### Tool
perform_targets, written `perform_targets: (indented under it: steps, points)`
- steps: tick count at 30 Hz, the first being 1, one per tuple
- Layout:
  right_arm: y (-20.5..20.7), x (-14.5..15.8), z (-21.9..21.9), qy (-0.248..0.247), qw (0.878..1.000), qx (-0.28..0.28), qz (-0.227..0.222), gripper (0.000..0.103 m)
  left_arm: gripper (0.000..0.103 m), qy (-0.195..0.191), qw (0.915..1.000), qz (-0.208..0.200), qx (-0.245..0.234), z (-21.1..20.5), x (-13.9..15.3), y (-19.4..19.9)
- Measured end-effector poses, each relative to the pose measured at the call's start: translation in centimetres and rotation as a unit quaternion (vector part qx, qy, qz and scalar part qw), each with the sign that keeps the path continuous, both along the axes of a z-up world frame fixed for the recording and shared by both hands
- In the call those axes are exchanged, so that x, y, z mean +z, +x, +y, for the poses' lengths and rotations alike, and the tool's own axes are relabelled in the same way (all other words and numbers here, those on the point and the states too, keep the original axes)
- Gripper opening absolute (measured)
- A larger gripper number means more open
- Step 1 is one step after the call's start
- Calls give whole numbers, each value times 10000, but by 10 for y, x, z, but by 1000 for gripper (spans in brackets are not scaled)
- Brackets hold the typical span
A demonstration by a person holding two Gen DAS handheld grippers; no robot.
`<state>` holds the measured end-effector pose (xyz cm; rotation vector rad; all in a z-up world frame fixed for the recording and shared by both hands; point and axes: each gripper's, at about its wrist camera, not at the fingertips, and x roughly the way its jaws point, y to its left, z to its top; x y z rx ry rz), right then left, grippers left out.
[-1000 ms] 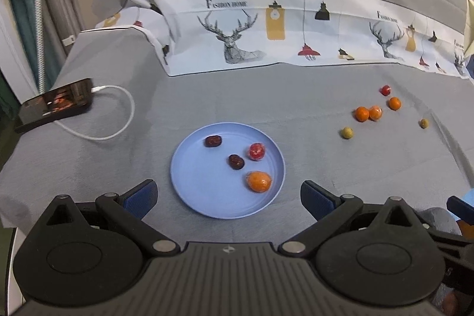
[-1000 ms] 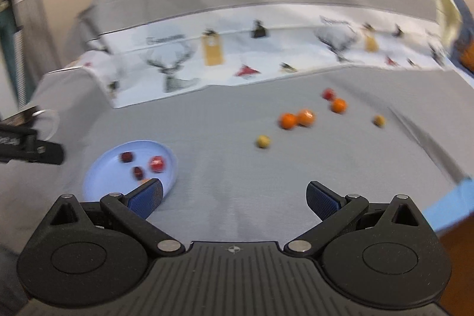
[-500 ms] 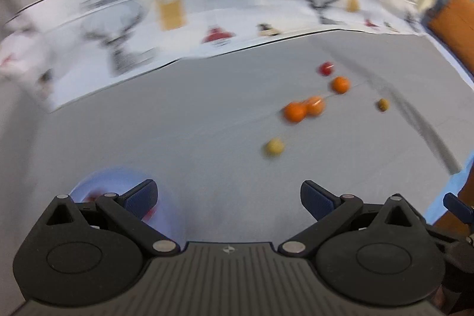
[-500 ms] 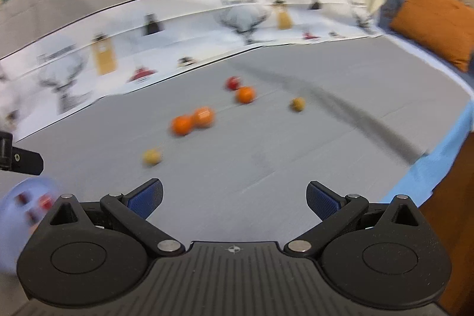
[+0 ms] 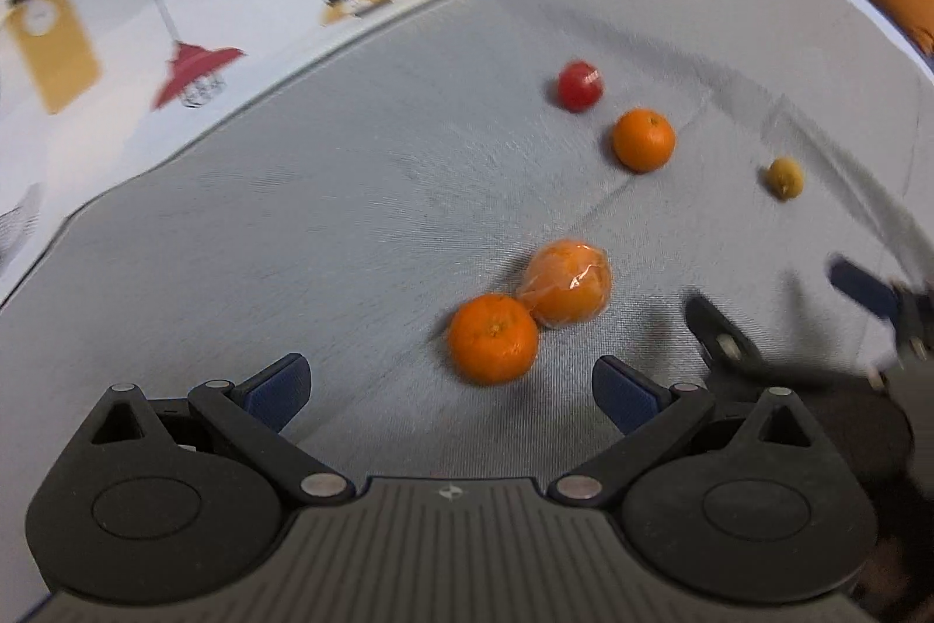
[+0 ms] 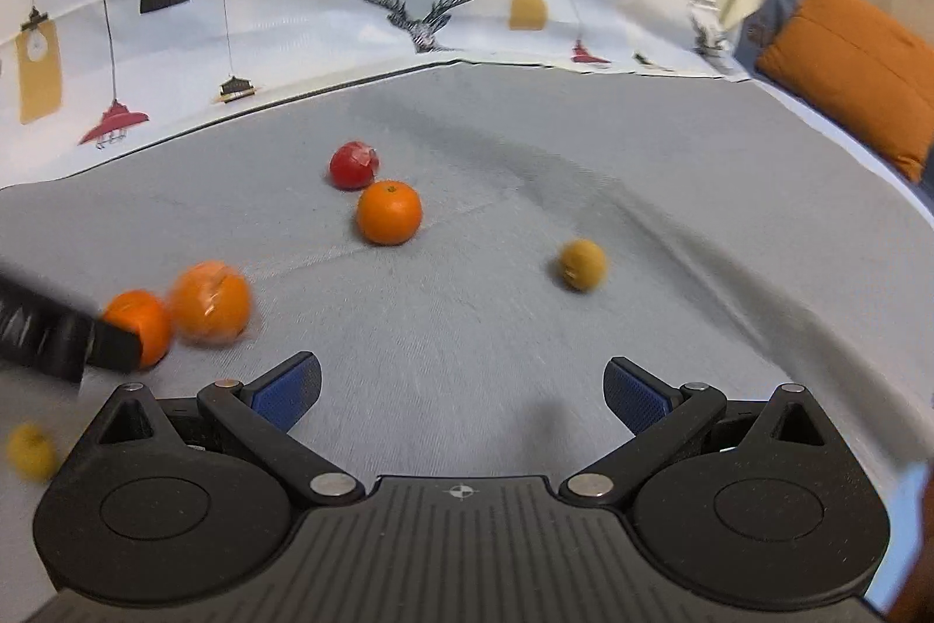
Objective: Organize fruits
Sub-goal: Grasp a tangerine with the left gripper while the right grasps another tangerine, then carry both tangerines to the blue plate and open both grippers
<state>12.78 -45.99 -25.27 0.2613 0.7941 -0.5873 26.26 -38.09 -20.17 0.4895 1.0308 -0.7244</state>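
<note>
Two oranges (image 5: 493,338) lie touching on the grey bed (image 5: 350,214), mid-surface; a third orange (image 5: 644,139) and a red fruit (image 5: 578,85) sit toward the patterned far edge. Left hand-held gripper (image 5: 452,389) and right hand-held gripper (image 6: 461,389) both gape wide, empty.
</note>
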Motion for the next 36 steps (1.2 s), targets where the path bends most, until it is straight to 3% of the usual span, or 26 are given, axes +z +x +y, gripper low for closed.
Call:
perform_targets:
  steps: [3,7,8,9,10,11,12,13,17,23,25,29,36]
  points:
    - [27,-18,-14,239,9995,203,-92,102,103,96,9999,12,99,-6,-13,13]
    - [54,-27,-28,184,9986,289,-406,102,102,160,9995,68,256,-5,-22,31]
    - [59,-28,-32,228,9982,255,-500,102,95,114,9996,51,264,-3,-20,32]
    - [64,-28,-36,260,9978,203,-583,102,78,81,9997,34,222,-2,-17,32]
    - [68,-28,-38,272,9975,172,-625,102,69,73,9999,-11,145,-2,-14,31]
    - [72,-27,-40,266,9974,128,-655,96,42,16,10000,-40,40,-2,-11,29]
    - [73,-25,-40,204,9971,94,-721,81,39,6,10000,-26,-8,-2,-9,29]
    - [73,-23,-41,173,9972,160,-715,37,38,-18,10000,-22,16,-1,-7,30]
    - [57,-13,-39,200,9981,-54,-575,36,38,-121,9990,-371,227,8,7,24]
    - [6,26,-13,375,9975,143,-578,36,38,-539,9948,-464,729,61,65,-13]
    - [-20,48,11,265,9966,360,-696,36,38,-603,9926,-536,906,86,88,-33]
    - [-77,96,60,571,9869,1174,-951,36,38,-700,9876,-511,1312,146,130,-80]
    - [-163,169,142,1120,9536,2557,-1123,36,38,-573,9774,-706,1909,242,178,-166]
